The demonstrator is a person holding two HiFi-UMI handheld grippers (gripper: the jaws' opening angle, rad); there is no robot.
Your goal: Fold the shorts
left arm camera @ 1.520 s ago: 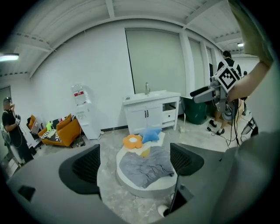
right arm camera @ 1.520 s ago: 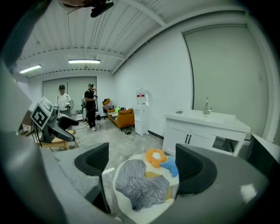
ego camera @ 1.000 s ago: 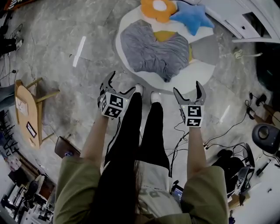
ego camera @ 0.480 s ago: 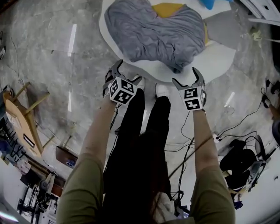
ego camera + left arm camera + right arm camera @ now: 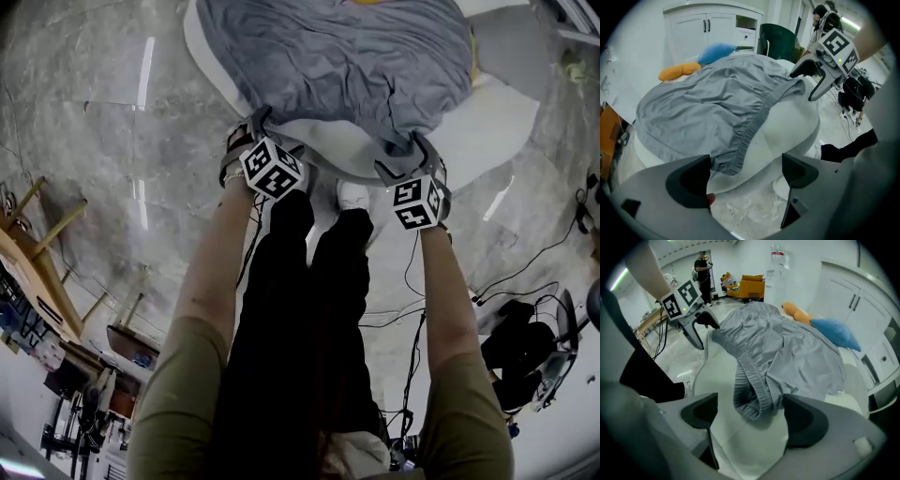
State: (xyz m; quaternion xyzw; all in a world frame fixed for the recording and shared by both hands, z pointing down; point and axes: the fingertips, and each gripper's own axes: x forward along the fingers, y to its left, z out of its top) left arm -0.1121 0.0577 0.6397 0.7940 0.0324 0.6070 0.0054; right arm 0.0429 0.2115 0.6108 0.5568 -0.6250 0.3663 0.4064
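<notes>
Crumpled grey shorts [image 5: 347, 66] lie spread on a round white table [image 5: 487, 131], with the elastic waistband toward me. My left gripper [image 5: 272, 136] is open at the table's near edge, level with the waistband's left corner [image 5: 733, 159], which lies just beyond its jaws. The right gripper [image 5: 408, 155] is open too, and the bunched right waistband corner [image 5: 750, 397] hangs between its pads without being pinched. In each gripper view I see the other: the right gripper [image 5: 820, 77] and the left gripper [image 5: 696, 324], both at the shorts' near edge.
An orange cushion [image 5: 677, 71] and a blue cushion [image 5: 717, 50] lie at the table's far side, before a white cabinet [image 5: 712, 28]. My shoes [image 5: 352, 195] stand against the table. A wooden chair [image 5: 37, 262] is at left, and cables [image 5: 506, 281] trail at right.
I have stepped up to the table. Both grippers moved forward from above the floor to the shorts' waistband at the near edge, staying open.
</notes>
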